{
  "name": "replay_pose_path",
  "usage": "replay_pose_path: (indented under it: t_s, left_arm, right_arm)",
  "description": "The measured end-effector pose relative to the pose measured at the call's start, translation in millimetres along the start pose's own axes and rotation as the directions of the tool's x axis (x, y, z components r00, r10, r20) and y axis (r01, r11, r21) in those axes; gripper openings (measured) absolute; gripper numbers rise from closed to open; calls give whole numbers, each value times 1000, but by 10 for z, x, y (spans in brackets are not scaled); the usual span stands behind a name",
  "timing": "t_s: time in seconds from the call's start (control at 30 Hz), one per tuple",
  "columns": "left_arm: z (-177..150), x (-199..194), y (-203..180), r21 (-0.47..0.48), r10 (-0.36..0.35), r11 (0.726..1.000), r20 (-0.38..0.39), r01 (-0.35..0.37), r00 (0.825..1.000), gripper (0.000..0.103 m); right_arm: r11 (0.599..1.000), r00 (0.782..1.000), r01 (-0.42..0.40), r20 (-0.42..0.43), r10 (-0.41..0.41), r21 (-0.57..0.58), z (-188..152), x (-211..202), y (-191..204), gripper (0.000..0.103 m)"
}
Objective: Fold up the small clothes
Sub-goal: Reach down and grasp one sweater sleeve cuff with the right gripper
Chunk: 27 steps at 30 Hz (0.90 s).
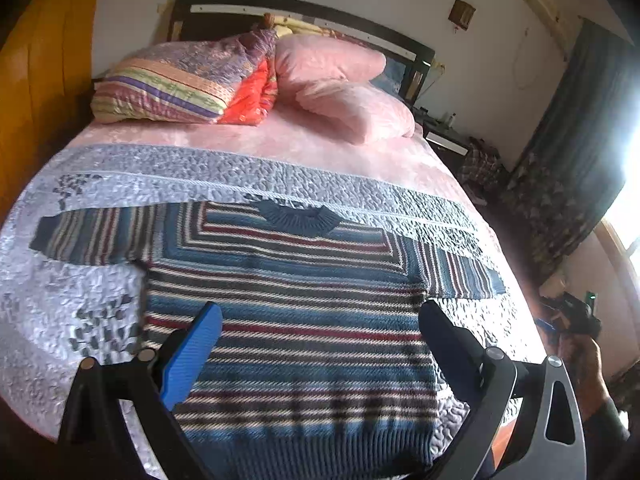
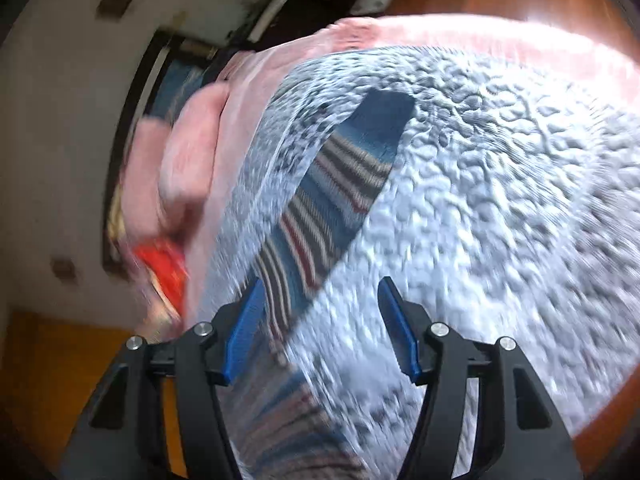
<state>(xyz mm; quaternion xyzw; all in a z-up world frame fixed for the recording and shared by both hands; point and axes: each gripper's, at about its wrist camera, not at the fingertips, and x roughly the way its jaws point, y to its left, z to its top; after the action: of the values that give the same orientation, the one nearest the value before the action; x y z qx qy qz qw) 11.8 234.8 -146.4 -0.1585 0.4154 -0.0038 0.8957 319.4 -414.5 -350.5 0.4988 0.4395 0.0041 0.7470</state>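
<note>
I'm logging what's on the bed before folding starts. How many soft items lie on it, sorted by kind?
Blue striped knit sweater: 1
Pink pillows: 2
Striped multicolour folded quilt: 1
Grey quilted bedspread: 1
Total: 5

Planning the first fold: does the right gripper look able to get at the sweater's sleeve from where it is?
Probably yes. The right tongs are open, and the striped sleeve lies flat on the quilt just ahead with nothing over it. The view is blurred, so contact is unclear.
</note>
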Motion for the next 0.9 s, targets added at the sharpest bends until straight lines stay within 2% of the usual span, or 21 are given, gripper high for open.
replay_pose_path:
  t_s: [0.2,0.33,0.57,0.77,0.87,0.9]
  left_arm:
    - [40,479,-63,-24,22,999,-65,-24,998,99]
    - [16,689,-69,-31,34,999,-86,-37,996,99]
    - [-56,988,81,-83,75,993,-152,-88,986,99]
    - [-65,1054,194,-129,68,988,-153,-88,986,99]
    - [-49,1018,247,-165,49,984,-127,-69,991,99]
    - [-39,1018,273,-171,48,983,-123,-69,991,99]
  right_arm:
    - [987,998,-43,52,36,156,804,562,-492,58]
    - [972,996,-80,66,67,219,1147,936,-709,49]
    - [977,999,-10,49,0,211,1354,1356,-780,49]
    - [980,998,-7,63,-6,201,1454,1532,-750,49]
    - [975,997,-19,77,2,219,1462,1539,-774,44]
    - [975,997,-19,81,1,223,1462,1543,-785,39]
